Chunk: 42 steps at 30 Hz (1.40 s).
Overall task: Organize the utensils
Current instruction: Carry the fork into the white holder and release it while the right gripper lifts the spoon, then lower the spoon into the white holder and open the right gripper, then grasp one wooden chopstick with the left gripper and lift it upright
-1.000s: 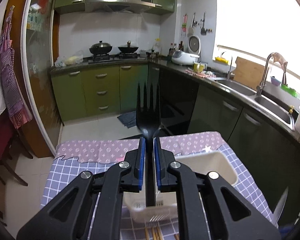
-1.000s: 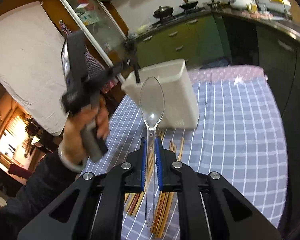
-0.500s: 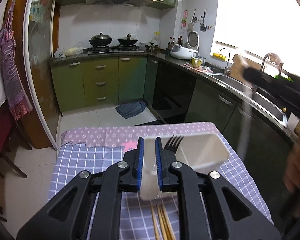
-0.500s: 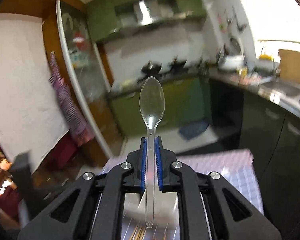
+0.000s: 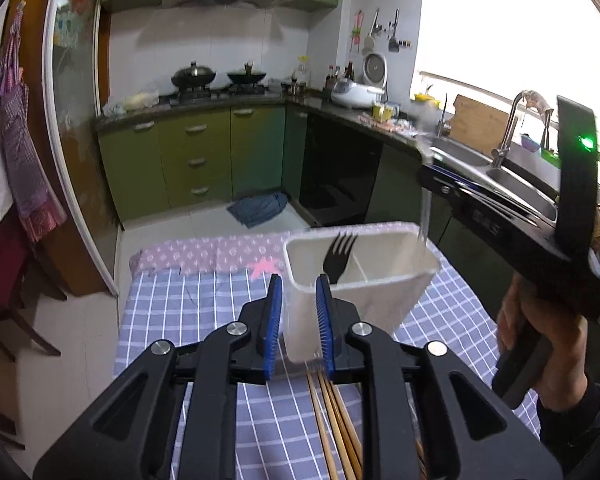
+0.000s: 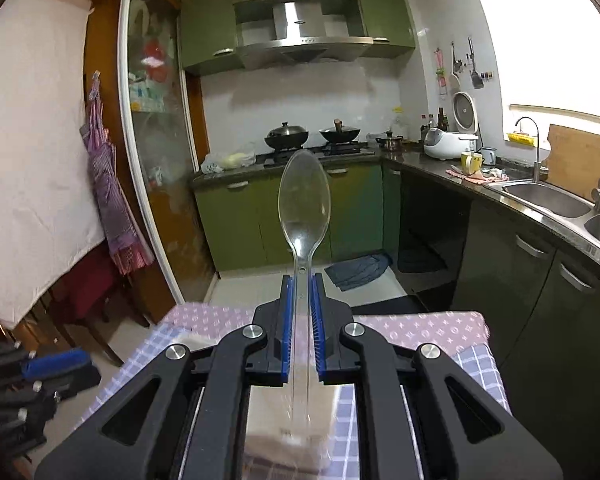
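A black fork (image 5: pixel 340 256) stands tines up in the white utensil holder (image 5: pixel 380 292) on the checked cloth. My left gripper (image 5: pixel 299 312) sits just in front of the holder. Its jaws are opening and nothing is between the blue pads. My right gripper (image 6: pixel 300 312) is shut on the handle of a clear plastic spoon (image 6: pixel 304 208), bowl up. The left wrist view shows the right gripper (image 5: pixel 432 178) coming in from the right. There the spoon (image 5: pixel 425 216) hangs over the holder's right end. The holder (image 6: pixel 288 432) lies blurred below the right gripper.
Several wooden chopsticks (image 5: pixel 332 420) lie on the cloth in front of the holder. A person's hand (image 5: pixel 540 340) grips the right tool. The left tool (image 6: pixel 40 368) shows at the lower left of the right wrist view. Kitchen counters and a sink (image 6: pixel 548 196) stand behind the table.
The left gripper let go of the black fork, which now stands in the holder, and drew back. The right gripper swung over above the holder with the spoon and tilted up.
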Motion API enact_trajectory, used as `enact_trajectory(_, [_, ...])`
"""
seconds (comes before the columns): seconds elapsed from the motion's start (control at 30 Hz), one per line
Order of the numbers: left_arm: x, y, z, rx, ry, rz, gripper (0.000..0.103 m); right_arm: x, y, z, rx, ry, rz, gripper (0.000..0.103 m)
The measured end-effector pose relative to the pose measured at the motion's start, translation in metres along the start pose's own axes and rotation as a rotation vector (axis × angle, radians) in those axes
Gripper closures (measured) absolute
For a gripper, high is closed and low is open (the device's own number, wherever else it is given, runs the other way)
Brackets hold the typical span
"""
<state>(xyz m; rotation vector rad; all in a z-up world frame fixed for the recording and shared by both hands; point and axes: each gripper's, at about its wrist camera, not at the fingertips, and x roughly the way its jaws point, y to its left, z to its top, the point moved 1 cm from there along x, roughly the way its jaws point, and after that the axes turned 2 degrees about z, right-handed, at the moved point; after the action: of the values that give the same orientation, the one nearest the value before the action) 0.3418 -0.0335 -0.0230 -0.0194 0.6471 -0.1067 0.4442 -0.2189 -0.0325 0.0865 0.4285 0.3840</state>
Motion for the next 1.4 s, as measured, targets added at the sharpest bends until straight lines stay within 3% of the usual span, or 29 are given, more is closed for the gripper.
enact_trajectory(0.27, [-0.006, 0.006, -0.023, -0.013, 0.105, 0.031, 0.086, -0.021, 0.009, -0.045, -0.062, 0.073, -0.015, 0.092])
enact_trajectory(0.3, [-0.007, 0.005, -0.025, -0.012, 0.117, 0.032, 0.086, -0.025, 0.009, -0.05, -0.064, 0.078, -0.012, 0.091])
enact_trajectory(0.4, [-0.011, 0.004, -0.033, 0.0, 0.148, 0.035, 0.086, -0.031, 0.009, -0.053, -0.062, 0.079, -0.01, 0.07])
enact_trajectory(0.53, [-0.014, 0.001, -0.044, 0.013, 0.19, 0.029, 0.086, -0.045, 0.01, -0.052, -0.063, 0.066, -0.004, 0.062])
enact_trajectory(0.73, [-0.008, -0.003, -0.058, 0.02, 0.281, 0.017, 0.084, -0.086, 0.001, -0.048, -0.02, 0.046, 0.018, 0.061])
enact_trajectory(0.83, [0.006, -0.007, -0.071, 0.026, 0.37, 0.002, 0.084, -0.102, -0.005, -0.052, -0.015, 0.093, 0.022, 0.061])
enact_trajectory(1.0, [0.039, -0.011, -0.098, -0.022, 0.54, -0.042, 0.084, -0.1, -0.021, -0.085, 0.01, 0.314, 0.059, 0.061])
enact_trajectory(1.17, [0.066, -0.017, -0.113, -0.049, 0.616, -0.046, 0.084, -0.094, -0.03, -0.115, -0.003, 0.418, 0.044, 0.061])
enact_trajectory(1.4, [0.095, -0.025, -0.12, -0.047, 0.671, 0.001, 0.084, -0.087, -0.034, -0.138, -0.002, 0.47, 0.046, 0.061])
